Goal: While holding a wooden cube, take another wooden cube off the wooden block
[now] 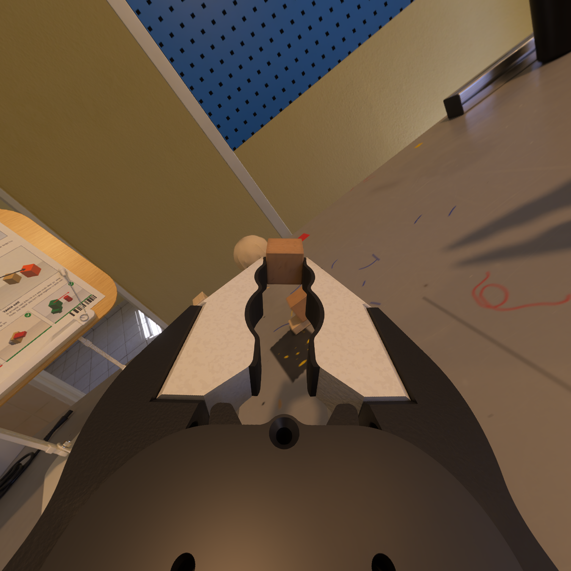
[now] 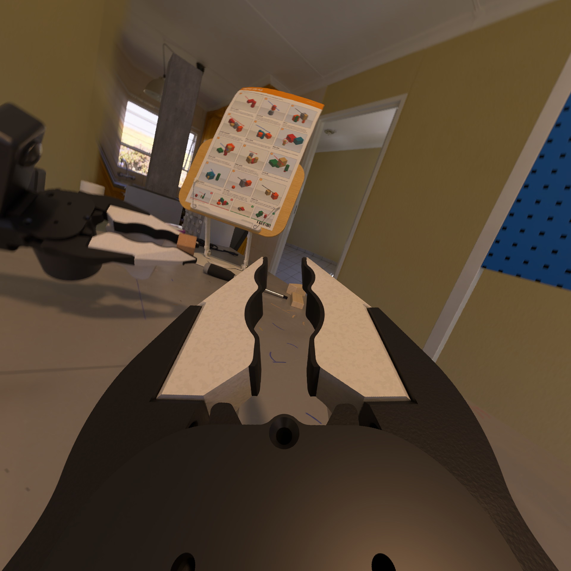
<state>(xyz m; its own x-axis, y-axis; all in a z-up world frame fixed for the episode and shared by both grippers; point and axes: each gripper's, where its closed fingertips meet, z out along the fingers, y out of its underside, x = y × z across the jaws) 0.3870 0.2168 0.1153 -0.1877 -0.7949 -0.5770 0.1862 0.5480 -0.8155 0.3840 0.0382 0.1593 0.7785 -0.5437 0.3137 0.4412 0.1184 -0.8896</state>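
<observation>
Left gripper (image 1: 284, 265) clamped on cube (image 1: 284, 261). Right gripper (image 2: 283, 272) parted, empty; stacked cube (image 2: 292, 289) on block (image 2: 298, 300) seen straight ahead, far, slightly right.

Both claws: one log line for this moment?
left claw: shut on cube | right claw: open, empty | second cube: on block, ahead

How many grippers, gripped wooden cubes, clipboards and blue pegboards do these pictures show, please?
Grippers: 2 (left gripper, right gripper)
Gripped wooden cubes: 1
Clipboards: 1
Blue pegboards: 1
Total: 5
</observation>
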